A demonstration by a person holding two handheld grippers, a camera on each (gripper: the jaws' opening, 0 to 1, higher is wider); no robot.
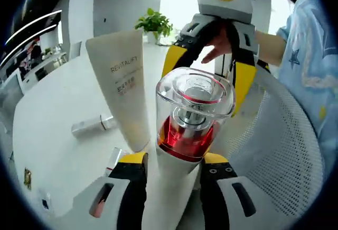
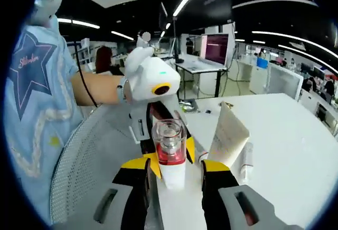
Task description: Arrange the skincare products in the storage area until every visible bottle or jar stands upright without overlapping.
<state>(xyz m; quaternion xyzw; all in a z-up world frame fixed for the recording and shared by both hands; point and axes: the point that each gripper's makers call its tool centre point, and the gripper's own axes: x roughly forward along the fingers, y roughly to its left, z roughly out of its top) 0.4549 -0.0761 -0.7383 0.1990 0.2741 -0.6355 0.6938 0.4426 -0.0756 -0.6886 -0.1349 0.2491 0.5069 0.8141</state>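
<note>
A pump bottle (image 1: 193,113) with a clear cap and a red band stands upright between my two grippers, which face each other. My left gripper (image 1: 173,161) is shut on its white lower body. In the right gripper view the same bottle (image 2: 169,135) has the left gripper's yellow fingers (image 2: 189,149) pressed against its sides. My right gripper (image 2: 175,165) is open and straddles the bottle with a gap on each side. A cream tube (image 1: 124,87) marked REVITALIFT stands upright just beside the bottle, and it appears again as the tube (image 2: 228,135) in the right gripper view.
A white mesh basket (image 1: 285,150) curves along one side, seen again as the basket (image 2: 84,156). A small silver tube (image 1: 92,125) lies flat on the white table (image 1: 47,145). A potted plant (image 1: 154,24) sits at the far edge. A person's hand (image 1: 219,42) holds the right gripper.
</note>
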